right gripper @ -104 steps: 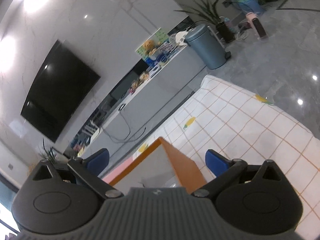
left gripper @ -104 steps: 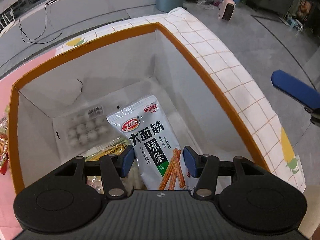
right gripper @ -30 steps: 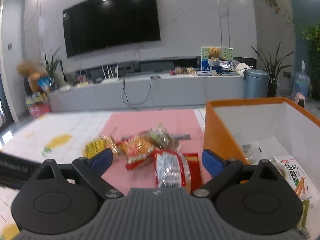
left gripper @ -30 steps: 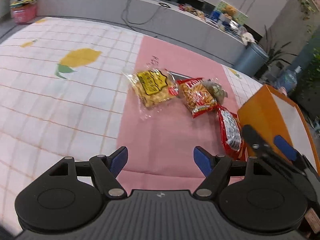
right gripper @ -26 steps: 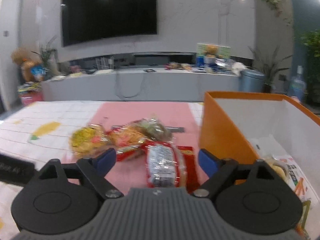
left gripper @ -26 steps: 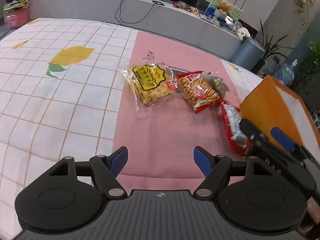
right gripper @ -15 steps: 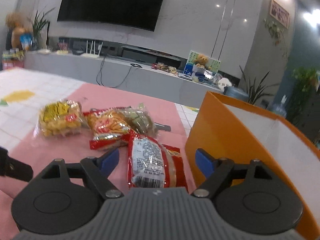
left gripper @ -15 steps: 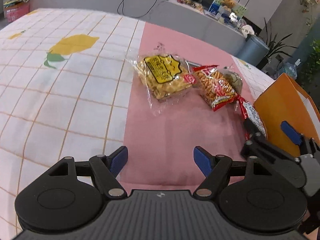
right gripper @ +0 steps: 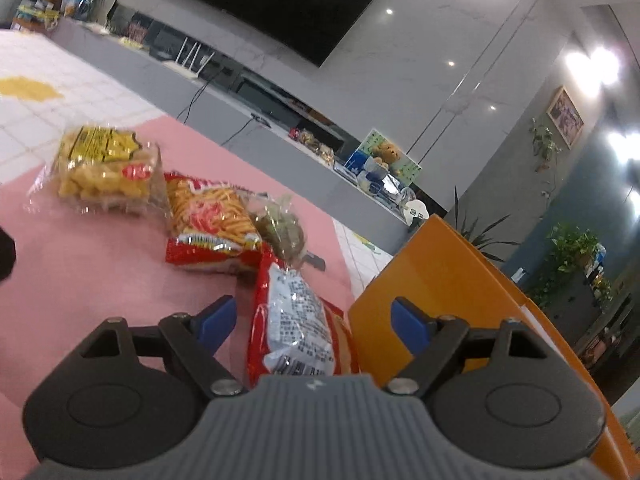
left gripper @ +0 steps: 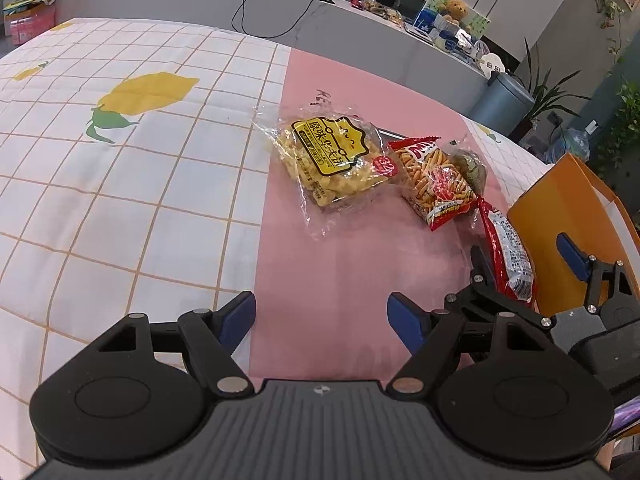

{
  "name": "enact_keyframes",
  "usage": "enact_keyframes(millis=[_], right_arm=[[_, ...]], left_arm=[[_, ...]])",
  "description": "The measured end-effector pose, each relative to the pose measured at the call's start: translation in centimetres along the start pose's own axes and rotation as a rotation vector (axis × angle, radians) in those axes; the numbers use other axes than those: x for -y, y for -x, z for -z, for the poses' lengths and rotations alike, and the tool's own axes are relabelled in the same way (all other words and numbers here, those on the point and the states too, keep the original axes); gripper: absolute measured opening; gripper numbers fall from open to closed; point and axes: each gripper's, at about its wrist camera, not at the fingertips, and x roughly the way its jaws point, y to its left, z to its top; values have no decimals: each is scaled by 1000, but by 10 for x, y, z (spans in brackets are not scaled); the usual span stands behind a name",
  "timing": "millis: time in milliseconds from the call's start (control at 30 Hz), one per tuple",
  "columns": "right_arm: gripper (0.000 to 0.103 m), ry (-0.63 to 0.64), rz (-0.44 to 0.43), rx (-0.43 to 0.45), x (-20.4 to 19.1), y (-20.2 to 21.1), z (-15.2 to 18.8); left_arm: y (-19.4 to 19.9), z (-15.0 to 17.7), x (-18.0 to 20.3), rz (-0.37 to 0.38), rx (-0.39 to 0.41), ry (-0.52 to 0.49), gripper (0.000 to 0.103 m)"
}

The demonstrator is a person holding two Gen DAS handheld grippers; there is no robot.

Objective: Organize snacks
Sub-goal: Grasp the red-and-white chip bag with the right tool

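Bare pink cloth (left gripper: 352,264) lay ahead of the left gripper (left gripper: 321,317), nothing blocking it. On its right the right gripper (left gripper: 524,256) crowded in. That one's spread jaws straddled a red packet (right gripper: 298,320), pressed against the orange box (right gripper: 424,284) wall, with more snack bags (right gripper: 208,216) just beyond.

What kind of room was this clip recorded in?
Most likely a home living room: a large wall-mounted TV above a long low media console, potted plants, and snack bags on a lemon-print tablecloth.
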Motion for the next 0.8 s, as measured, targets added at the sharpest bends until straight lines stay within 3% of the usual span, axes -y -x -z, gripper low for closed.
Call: enact_keyframes(millis=[100, 200, 267, 367, 533, 633, 800], right_arm=[[76, 23, 0, -35, 0, -6, 1], [63, 0, -15, -67, 6, -12, 3], [47, 4, -15, -80, 7, -15, 4], [44, 64, -14, -63, 3, -15, 8], [42, 59, -43, -53, 8, -10, 8], [41, 6, -140, -83, 20, 0, -1], [38, -301, -381, -141, 66, 16, -16]], left_arm=[[0, 0, -1, 5, 1, 4, 88], [0, 0, -1, 7, 0, 1, 88], [0, 0, -1, 6, 0, -1, 88], [1, 0, -1, 2, -2, 2, 88], [2, 0, -2, -2, -9, 13, 88], [2, -1, -2, -11, -15, 10, 88], [3, -1, -2, -20, -26, 18, 88]])
